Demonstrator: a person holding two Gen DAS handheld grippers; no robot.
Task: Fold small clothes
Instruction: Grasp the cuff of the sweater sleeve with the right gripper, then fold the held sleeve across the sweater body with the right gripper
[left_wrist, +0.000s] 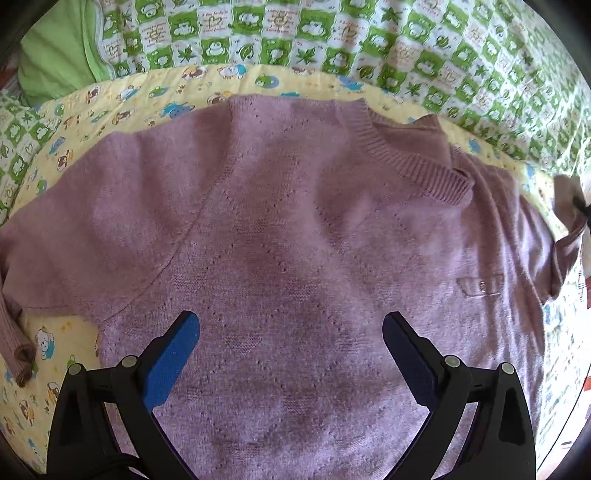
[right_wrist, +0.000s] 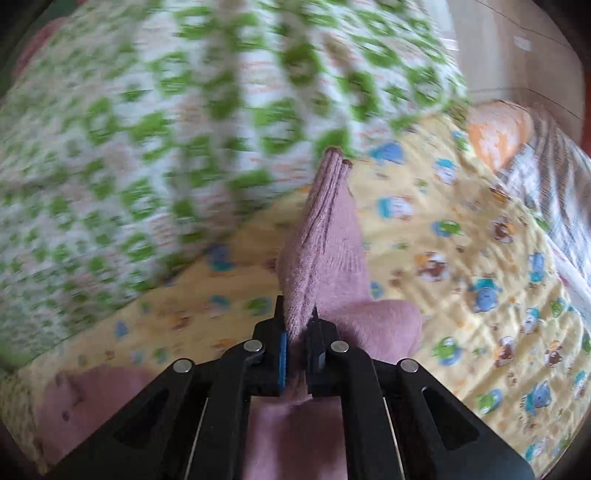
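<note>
Partly blurred: green-checked quilt beyond sleeve.

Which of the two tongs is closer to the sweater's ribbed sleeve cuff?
Right. The right tongs are clamped on the sleeve just below its cuff; the left tongs hang open over the sweater's chest.

The sweater lay flat, front up, on the cartoon-print mat, which lay on the checked quilt. The neckline pointed toward the quilt behind. One sleeve extended to the left edge of the mat. The left gripper stood over the sweater body. The other sleeve ran forward from between the right gripper's fingers, above the mat.
</note>
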